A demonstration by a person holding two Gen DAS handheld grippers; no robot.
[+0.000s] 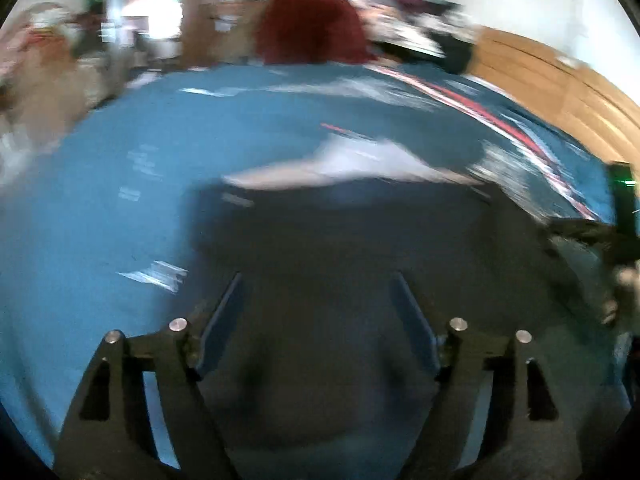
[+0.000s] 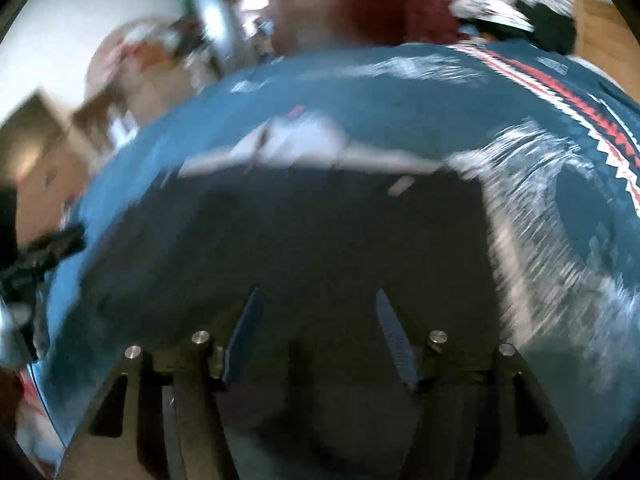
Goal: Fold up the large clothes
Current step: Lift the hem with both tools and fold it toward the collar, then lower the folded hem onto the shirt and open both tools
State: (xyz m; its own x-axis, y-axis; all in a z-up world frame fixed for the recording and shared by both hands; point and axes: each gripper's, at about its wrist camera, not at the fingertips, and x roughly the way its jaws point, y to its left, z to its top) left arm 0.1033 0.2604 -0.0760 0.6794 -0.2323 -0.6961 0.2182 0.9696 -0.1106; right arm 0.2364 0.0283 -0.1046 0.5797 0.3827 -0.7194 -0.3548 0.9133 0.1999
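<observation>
Both views are motion-blurred. A dark grey garment [image 1: 340,248] lies spread on a blue patterned bedcover [image 1: 100,200], with a pale lining strip [image 1: 344,164] along its far edge. My left gripper [image 1: 318,280] hovers over the dark cloth, its blue-padded fingers wide apart with nothing between them. In the right wrist view the same dark garment [image 2: 300,240] fills the middle, its pale edge [image 2: 296,152] beyond. My right gripper [image 2: 318,298] also stands open above the cloth, holding nothing. The other gripper shows as a dark shape at the left edge [image 2: 40,252].
A dark red pile [image 1: 312,28] and a heap of mixed clothes [image 1: 408,12] sit at the bed's far end. A wooden headboard or panel [image 1: 560,80] runs along the right. The bedcover has a red and white zigzag band [image 2: 560,96]. Cluttered room lies to the left.
</observation>
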